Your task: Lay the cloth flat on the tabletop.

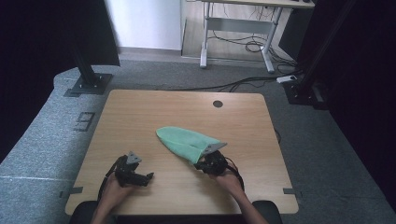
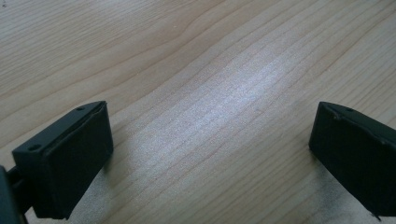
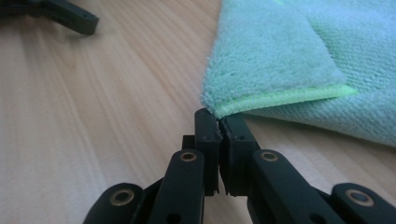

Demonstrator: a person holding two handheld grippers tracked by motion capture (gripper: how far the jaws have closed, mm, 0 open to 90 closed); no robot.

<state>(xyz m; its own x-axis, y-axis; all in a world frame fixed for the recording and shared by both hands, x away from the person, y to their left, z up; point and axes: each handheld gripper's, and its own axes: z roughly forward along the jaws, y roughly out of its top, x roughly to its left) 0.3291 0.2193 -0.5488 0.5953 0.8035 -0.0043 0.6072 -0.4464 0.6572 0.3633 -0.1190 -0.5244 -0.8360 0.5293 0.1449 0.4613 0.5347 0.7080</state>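
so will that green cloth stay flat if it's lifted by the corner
Probably not: the cloth lies folded and limp, so it would likely droop and unfold. Its fluffy pile suggests it's light and grips well; the right gripper is shut on its corner.

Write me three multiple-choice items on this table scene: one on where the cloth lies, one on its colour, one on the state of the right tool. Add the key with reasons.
1. Where does the cloth lie on the table?
A. At the far left corner
B. Near the middle, just ahead of the right tool
C. Under the left tool

2. What colour is the cloth?
A. Mint green
B. Red
C. Black

3. How does the right tool stand?
A. Wide open over bare wood
B. Shut on a corner of the cloth
C. Lying on its side, let go

Key: B, the high view shows the cloth mid-table, reaching the right tool; A, it is pale green in the high and right gripper views; B, the right gripper view shows the jaws pressed together on the cloth's hemmed corner.
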